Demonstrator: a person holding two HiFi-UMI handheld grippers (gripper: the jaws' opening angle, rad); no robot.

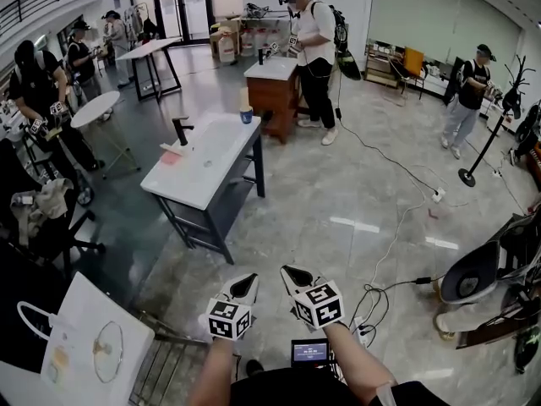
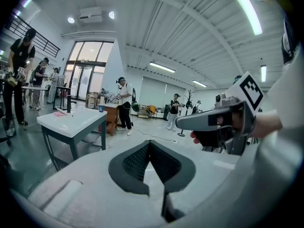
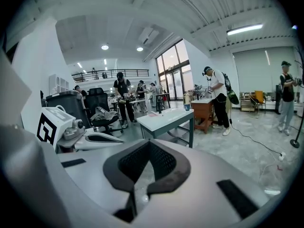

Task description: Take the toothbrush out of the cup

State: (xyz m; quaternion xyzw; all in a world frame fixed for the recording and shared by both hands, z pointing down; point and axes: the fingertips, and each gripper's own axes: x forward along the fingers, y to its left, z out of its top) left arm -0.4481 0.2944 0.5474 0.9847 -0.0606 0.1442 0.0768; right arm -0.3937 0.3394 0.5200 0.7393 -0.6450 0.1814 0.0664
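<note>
Toothbrush (image 1: 244, 100) reads to me only as a pale upright shape in the blue cup (image 1: 246, 116), which stands at the far end of the white counter (image 1: 199, 186), well ahead of me. My left hand-held gripper (image 1: 246, 287) and right hand-held gripper (image 1: 295, 277) hang side by side over the floor (image 1: 338, 193), well apart from the counter. Both have their jaws pressed together on nothing.

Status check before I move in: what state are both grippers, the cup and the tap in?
left gripper, shut, nothing held.
right gripper, shut, nothing held.
cup, upright at the far end of the washstand, something pale standing in it, well away from both grippers.
tap, on or off too small to tell.
</note>
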